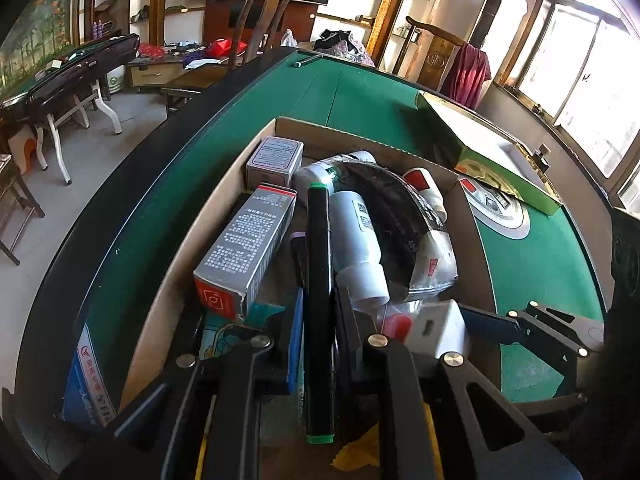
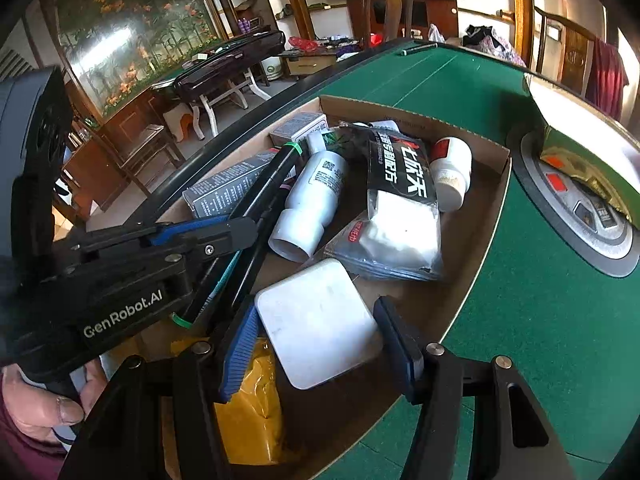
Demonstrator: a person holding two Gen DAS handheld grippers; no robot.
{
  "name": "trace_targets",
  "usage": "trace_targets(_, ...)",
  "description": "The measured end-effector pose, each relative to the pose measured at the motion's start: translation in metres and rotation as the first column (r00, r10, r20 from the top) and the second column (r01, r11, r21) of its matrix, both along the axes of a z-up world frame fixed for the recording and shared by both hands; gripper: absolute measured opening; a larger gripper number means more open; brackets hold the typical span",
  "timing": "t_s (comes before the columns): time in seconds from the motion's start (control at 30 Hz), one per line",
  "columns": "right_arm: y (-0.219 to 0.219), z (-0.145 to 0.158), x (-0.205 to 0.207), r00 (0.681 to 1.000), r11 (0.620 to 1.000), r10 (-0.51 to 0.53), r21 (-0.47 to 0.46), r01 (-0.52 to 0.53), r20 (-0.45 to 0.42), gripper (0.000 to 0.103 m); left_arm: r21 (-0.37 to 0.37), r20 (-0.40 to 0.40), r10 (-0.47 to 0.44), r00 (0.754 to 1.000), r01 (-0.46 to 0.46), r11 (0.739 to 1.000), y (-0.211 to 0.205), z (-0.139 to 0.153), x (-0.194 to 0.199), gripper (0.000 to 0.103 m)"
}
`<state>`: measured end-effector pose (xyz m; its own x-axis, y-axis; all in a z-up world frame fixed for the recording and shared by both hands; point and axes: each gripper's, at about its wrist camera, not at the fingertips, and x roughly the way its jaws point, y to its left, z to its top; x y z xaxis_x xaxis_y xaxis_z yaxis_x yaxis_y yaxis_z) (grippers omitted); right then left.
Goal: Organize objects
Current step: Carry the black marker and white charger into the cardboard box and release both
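Note:
A cardboard box [image 1: 224, 184] [image 2: 492, 152] on the green table holds several items. My left gripper [image 1: 318, 320] is shut on a black marker with green ends [image 1: 318, 280], held over the box; the marker [image 2: 264, 184] also shows in the right wrist view, in the left gripper [image 2: 224, 232]. My right gripper [image 2: 316, 344] is open, its blue-padded fingers [image 2: 240, 344] either side of a white square adapter [image 2: 316, 320] with gaps. The adapter [image 1: 436, 324] lies in the box's near corner.
In the box: a grey carton [image 1: 248, 248], a small grey box [image 1: 274, 160], white bottles [image 2: 316, 196], a black-and-white packet [image 2: 400, 200], a red-labelled jar [image 2: 450, 172], a yellow packet [image 2: 248, 400]. A green box [image 1: 500, 160] lies over the table's centre panel [image 2: 580, 208]. A pen [image 2: 418, 49] lies at the far edge.

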<state>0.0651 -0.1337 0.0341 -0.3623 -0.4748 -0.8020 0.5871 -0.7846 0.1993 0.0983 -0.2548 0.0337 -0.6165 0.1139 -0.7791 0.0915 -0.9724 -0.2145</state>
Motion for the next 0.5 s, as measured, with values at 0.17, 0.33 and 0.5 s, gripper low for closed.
trace_targets(0.17, -0.001, 0.002, 0.007, 0.998, 0.999, 0.01, 0.034, -0.008, -0.056, 0.063, 0.0, -0.026, 0.009, 1.0, -0.009, 1.0, -0.003, 0.007, 0.005, 0.015)
trace_targets(0.33, -0.003, 0.003, 0.006, 0.997, 0.999, 0.02, 0.039, -0.017, -0.068, 0.064, -0.021, -0.061, 0.019, 0.998, -0.02, 1.0, -0.002, 0.016, 0.012, 0.04)
trace_targets(0.5, 0.004, 0.014, 0.007, 0.995, 1.0, 0.013, 0.023, -0.011, -0.098, 0.071, -0.017, -0.115, 0.072, 0.991, -0.075, 0.997, -0.007, 0.031, 0.025, 0.081)
